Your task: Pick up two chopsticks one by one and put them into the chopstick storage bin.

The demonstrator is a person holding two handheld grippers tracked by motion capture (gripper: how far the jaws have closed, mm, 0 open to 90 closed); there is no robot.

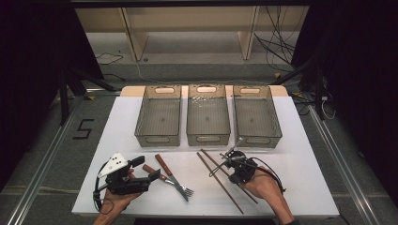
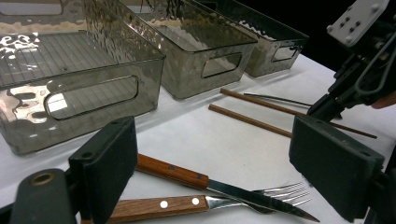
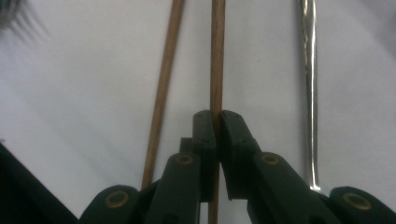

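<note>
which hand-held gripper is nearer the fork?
Left. The left hand-held gripper sits open just beside the fork; the right hand-held gripper is farther off, shut on a chopstick.

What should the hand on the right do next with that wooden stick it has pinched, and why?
Probably lift it straight up a little. The right gripper is shut on one chopstick that lies flat on the white table, close beside the other chopstick; a small rise would clear it before heading toward the bins.
</note>
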